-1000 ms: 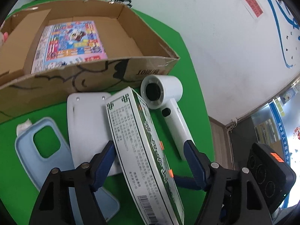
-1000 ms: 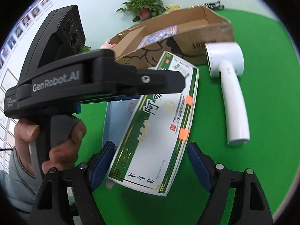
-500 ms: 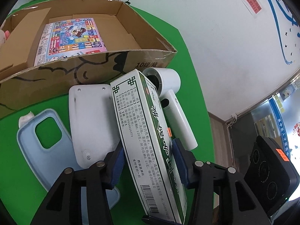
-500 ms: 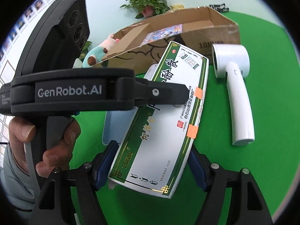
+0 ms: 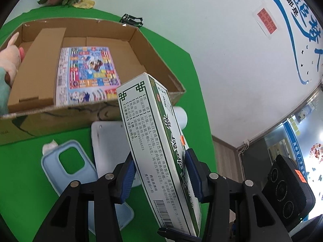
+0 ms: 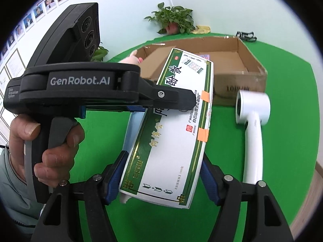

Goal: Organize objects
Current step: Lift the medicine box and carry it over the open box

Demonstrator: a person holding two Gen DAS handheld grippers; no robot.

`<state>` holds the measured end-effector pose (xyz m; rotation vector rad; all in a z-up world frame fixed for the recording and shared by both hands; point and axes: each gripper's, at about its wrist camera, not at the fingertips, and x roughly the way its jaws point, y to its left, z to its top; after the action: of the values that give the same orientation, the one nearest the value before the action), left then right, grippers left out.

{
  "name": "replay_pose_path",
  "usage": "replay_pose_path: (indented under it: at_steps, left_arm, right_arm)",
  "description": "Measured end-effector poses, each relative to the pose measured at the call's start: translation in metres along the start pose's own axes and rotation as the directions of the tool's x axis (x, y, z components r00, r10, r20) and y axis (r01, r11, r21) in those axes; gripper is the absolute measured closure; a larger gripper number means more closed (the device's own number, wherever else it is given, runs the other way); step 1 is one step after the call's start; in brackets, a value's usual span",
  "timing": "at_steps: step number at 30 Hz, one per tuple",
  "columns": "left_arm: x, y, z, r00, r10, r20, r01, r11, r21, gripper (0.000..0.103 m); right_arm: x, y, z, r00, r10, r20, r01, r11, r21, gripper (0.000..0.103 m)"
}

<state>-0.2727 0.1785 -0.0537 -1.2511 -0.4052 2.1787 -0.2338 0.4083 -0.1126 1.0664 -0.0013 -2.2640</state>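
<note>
A long white and green medicine box hangs tilted above the green table, its far end at the front wall of the open cardboard carton. My left gripper is shut on the box's narrow sides near its near end. In the right wrist view my right gripper spans the wide face of the same box; its jaws are closing and both pads touch the box's edges. A hand holds the left gripper's handle. A colourful printed sheet lies in the carton.
A white hair dryer lies right of the box. A light blue phone case and a flat white panel lie under and left of it. A plush toy sits at the carton's left end. Potted plant and black clips stand behind.
Both grippers have closed on the medicine box and raised it off the table. Its far end now reaches the carton's front wall and hides most of the hair dryer in the left view.
</note>
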Motion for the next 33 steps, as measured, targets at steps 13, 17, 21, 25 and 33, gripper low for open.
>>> replay_pose_path:
  at_steps: [13,17,21,25,33]
  left_arm:
    - [-0.020,-0.016,0.082,0.994,-0.014,0.110,0.006,0.997,0.074,0.058]
    - [-0.019,-0.016,0.117,0.990,-0.021,0.137,0.009,0.996,0.089,0.058]
    - [-0.011,-0.011,0.147,0.989,-0.026,0.148,0.012,0.996,0.092,0.058]
    - [-0.003,0.000,0.174,0.988,-0.051,0.149,0.044,0.998,0.052,0.058]
    - [0.050,0.041,0.213,0.994,-0.051,0.094,0.054,0.998,-0.028,0.059]
  right_arm:
    - [-0.002,-0.003,0.066,0.996,-0.031,0.081,0.039,0.995,-0.091,0.036]
    - [0.000,-0.009,0.098,0.993,-0.050,0.105,0.062,0.991,-0.120,0.036]
    - [0.007,-0.022,0.120,0.996,-0.012,0.092,0.021,0.995,-0.099,0.035]
    - [0.017,-0.031,0.142,0.997,-0.012,0.072,0.021,0.993,-0.114,0.035]
    - [0.037,-0.055,0.155,0.999,0.036,-0.027,-0.037,0.997,-0.069,0.035]
